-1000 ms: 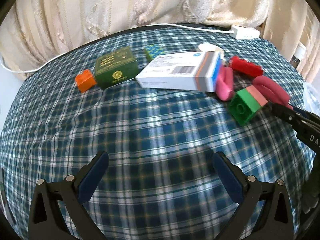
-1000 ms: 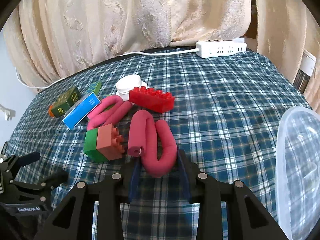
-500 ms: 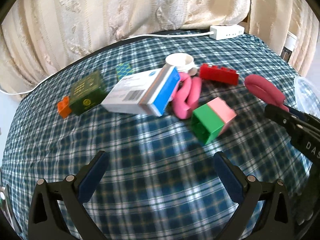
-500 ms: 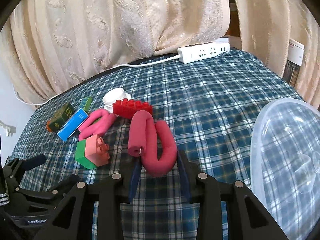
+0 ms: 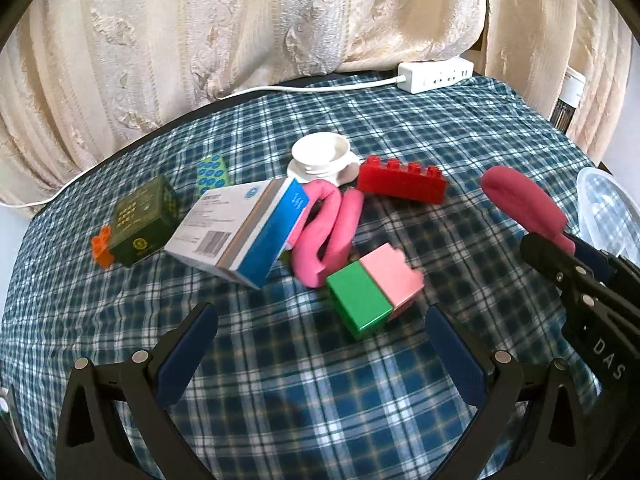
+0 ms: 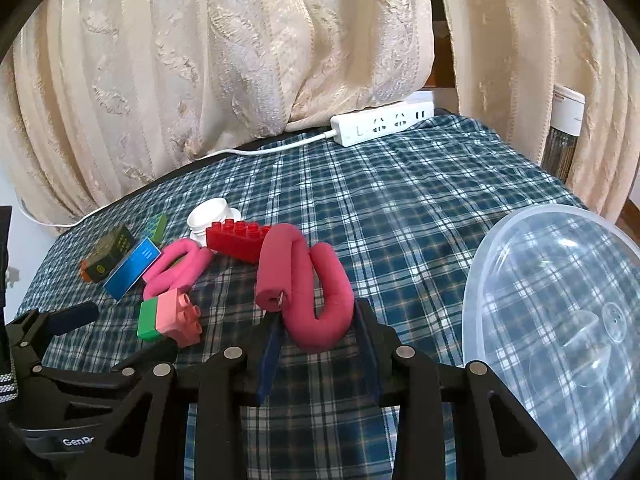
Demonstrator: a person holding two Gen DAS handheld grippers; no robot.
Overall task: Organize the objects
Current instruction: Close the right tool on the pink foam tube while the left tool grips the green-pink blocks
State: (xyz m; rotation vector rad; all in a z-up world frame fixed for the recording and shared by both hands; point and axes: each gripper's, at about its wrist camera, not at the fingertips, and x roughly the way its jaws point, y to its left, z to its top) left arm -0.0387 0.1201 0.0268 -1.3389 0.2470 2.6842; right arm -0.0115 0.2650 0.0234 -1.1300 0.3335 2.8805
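Plaid cloth (image 6: pixel 400 208) in blue and white covered the counter, which backed onto cream curtains (image 6: pixel 200 60). At its right edge stood a clear plastic bin (image 6: pixel 560 320), seemingly empty. A white power strip (image 6: pixel 382 123) lay along the far edge.

The remaining items sat in a loose cluster at left: a white-and-blue carton (image 5: pixel 244 236), a dark green box (image 5: pixel 144 220), a red brick (image 5: pixel 402 179), a green-and-pink block (image 5: pixel 376 294), a light pink foam roller (image 5: pixel 328 236), a white cap (image 5: pixel 322 156) and a small orange brick (image 5: pixel 102 246).

The right gripper (image 6: pixel 316 336) had its fingers closed on a dark pink foam roller (image 6: pixel 304 280), clamping the lower bend of its U shape; the roller appeared clear of the cloth, between the cluster and the bin. The step in hand was judged to be transfer of this roller to the bin. The next move called for carrying it rightward over the rim, then releasing it.

The left gripper (image 5: pixel 320 344) was angled downward over the cloth, fingers spread wide and empty, with the green-and-pink block just ahead of them. Both grippers pointed down toward the counter.
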